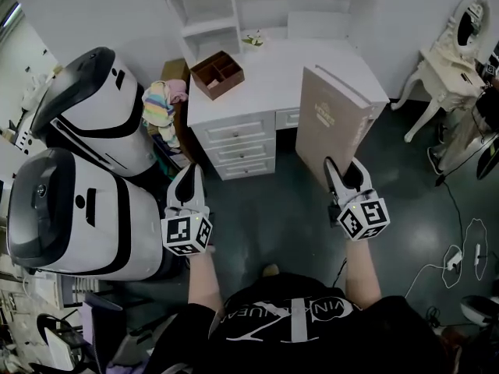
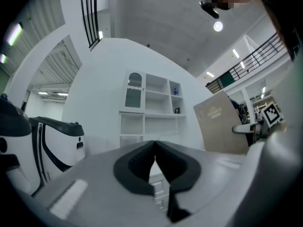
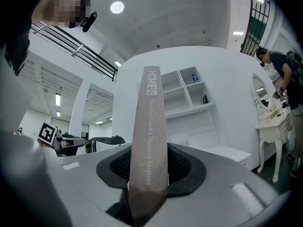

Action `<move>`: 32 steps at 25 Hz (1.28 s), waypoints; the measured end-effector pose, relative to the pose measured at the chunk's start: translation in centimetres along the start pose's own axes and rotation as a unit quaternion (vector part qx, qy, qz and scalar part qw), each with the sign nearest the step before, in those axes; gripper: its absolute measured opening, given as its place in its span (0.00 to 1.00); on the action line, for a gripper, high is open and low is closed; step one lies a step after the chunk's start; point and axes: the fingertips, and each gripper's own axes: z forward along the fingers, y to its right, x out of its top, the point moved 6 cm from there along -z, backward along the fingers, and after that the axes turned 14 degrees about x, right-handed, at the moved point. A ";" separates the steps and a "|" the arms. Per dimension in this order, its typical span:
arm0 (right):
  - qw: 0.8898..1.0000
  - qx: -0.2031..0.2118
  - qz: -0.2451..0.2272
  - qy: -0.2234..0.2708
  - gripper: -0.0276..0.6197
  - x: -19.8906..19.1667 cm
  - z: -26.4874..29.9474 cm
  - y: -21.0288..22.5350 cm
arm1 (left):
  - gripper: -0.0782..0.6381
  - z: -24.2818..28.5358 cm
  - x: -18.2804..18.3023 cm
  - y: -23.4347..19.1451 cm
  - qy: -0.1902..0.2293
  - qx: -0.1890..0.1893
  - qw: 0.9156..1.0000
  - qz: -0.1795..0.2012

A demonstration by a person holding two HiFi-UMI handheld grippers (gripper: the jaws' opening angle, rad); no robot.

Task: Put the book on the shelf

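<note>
A tall beige book (image 1: 331, 123) stands upright in the air in front of the white desk (image 1: 269, 84). My right gripper (image 1: 344, 176) is shut on its lower edge. In the right gripper view the book's spine (image 3: 150, 141) fills the gap between the black pads. My left gripper (image 1: 187, 184) hangs to the left, lower than the desk, with its jaws together and nothing in them; in its own view the left gripper (image 2: 155, 159) points at the white shelf unit (image 2: 150, 109). The shelf unit (image 1: 207, 10) rises at the back of the desk.
A brown wooden box (image 1: 217, 73) sits on the desk's left corner. Two large white and black machines (image 1: 86, 162) stand at the left, with striped cloth (image 1: 159, 104) beside them. A white dressing table (image 1: 452, 53) is at the right. Cables (image 1: 460, 248) lie on the dark floor.
</note>
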 end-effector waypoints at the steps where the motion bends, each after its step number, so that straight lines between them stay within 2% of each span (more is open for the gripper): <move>1: 1.000 -0.002 -0.002 0.000 0.32 -0.1 0.2 -0.1 | 0.11 0.3 -0.1 -0.1 0.001 -0.004 1.000 -0.001; 8: 1.000 -0.010 -0.001 0.012 0.32 0.3 3.0 0.2 | 0.11 4.5 0.4 -0.8 0.009 -0.032 0.999 0.000; 15: 1.000 -0.019 -0.006 0.020 0.32 1.4 5.8 3.4 | 0.11 8.9 1.2 0.2 0.017 -0.045 0.999 -0.008; 25: 0.999 -0.016 0.000 0.038 0.32 1.5 13.4 12.4 | 0.11 19.7 1.1 1.6 0.017 -0.035 0.999 -0.012; 32: 0.999 -0.011 0.000 0.043 0.32 2.7 18.5 19.2 | 0.11 28.2 1.6 4.2 0.017 -0.039 0.999 -0.010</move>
